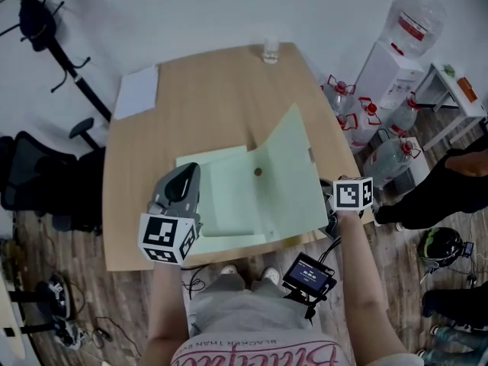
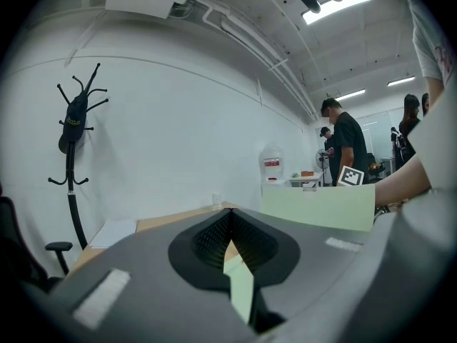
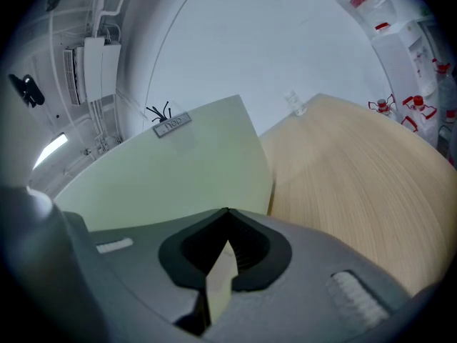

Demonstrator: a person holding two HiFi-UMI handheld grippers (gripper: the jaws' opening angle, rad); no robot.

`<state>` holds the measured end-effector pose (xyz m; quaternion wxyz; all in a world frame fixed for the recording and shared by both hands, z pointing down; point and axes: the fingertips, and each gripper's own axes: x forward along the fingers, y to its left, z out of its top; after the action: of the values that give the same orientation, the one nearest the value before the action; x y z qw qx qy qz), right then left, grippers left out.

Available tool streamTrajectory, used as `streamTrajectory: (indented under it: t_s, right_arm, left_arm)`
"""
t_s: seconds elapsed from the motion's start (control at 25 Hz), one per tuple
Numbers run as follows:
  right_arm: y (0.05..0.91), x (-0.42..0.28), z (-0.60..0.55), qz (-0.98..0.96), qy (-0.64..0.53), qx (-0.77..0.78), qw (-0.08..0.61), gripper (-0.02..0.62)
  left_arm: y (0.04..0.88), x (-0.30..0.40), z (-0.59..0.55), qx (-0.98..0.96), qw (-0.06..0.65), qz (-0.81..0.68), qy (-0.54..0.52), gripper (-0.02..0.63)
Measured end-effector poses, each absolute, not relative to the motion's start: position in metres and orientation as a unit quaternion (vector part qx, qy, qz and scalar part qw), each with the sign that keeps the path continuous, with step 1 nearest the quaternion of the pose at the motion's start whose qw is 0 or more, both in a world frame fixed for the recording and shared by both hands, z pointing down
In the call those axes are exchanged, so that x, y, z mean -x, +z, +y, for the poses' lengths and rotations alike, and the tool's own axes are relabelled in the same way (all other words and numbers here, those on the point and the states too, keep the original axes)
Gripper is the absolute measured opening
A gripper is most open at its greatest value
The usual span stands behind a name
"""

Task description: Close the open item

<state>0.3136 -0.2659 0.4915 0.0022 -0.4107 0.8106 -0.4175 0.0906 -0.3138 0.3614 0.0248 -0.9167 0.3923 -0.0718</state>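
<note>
Now left hand-held gripper (image 1: pixel 185 178) clamped on green folder (image 1: pixel 232 200) base; right hand-held gripper (image 3: pixel 223 240) pinching raised cover (image 1: pixel 291 166).

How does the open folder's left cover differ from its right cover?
The left cover lies flat on the table; the right cover stands raised and curved. The left gripper pinches the left cover's edge; the right gripper pinches the right cover's. Both covers are pale green, each clamped in shut jaws.
</note>
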Motion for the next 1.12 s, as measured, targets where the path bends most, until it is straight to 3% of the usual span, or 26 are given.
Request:
streamTrajectory:
  t_s: [1.12]
  right_arm:
    - [0.496,-0.235,-0.282,0.835,-0.397,0.375,-0.075,0.002]
  left_arm:
    - [0.360,-0.028,-0.326,0.902,0.006,0.429,-0.052,0.012]
